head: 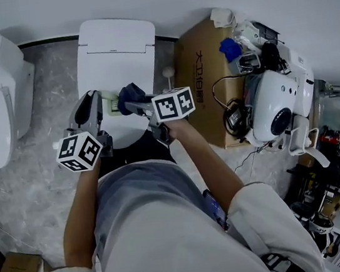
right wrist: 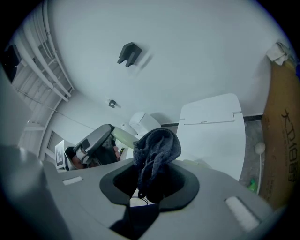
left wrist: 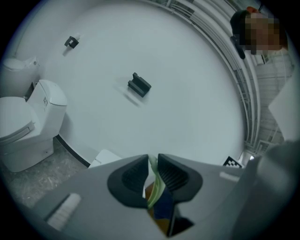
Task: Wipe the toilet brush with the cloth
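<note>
Fingers (left wrist: 129, 177) of my left gripper (left wrist: 152, 157) pinch the pale green toilet brush (left wrist: 153, 186). My right gripper (right wrist: 150, 179) clamps the dark blue cloth (right wrist: 157, 147) (bunched above the jaws), with the brush just beside it at ten o'clock, over the white toilet (head: 117, 48).

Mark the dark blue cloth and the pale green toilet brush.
dark blue cloth (right wrist: 157, 145), right gripper view, on its bunched upper part
pale green toilet brush (left wrist: 154, 183), left gripper view, on the strip clamped between the jaws

Head view looks steeply down; gripper views face the wall (left wrist: 187, 93), close along their jaws. Head and right gripper views share the 12 o'clock toilet (head: 116, 51) and left gripper (head: 93, 99).
</note>
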`<action>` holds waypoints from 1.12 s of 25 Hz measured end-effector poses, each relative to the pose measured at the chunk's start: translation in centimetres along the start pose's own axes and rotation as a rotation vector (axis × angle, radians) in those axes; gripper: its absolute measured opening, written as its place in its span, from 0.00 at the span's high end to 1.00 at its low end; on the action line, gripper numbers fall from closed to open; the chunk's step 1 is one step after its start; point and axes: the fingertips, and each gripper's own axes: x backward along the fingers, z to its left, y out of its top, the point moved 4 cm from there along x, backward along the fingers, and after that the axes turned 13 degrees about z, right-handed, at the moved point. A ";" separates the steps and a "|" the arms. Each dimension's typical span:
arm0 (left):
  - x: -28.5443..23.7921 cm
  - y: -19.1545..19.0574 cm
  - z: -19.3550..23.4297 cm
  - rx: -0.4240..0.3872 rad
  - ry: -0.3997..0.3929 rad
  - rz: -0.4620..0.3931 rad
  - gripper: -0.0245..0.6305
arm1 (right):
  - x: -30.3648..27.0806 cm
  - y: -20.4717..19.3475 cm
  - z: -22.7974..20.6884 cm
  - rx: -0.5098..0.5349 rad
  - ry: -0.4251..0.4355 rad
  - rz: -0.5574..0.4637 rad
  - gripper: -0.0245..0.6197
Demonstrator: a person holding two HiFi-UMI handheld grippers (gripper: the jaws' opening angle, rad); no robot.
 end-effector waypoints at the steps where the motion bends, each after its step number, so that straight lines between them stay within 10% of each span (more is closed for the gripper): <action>1: 0.0 0.1 0.0 -0.001 -0.001 -0.001 0.96 | 0.1 0.2 0.2 0.008 -0.001 -0.005 0.81; 28: 0.5 0.4 0.1 -0.020 -0.077 0.084 0.96 | 3.3 3.0 7.2 0.103 0.043 -0.193 0.81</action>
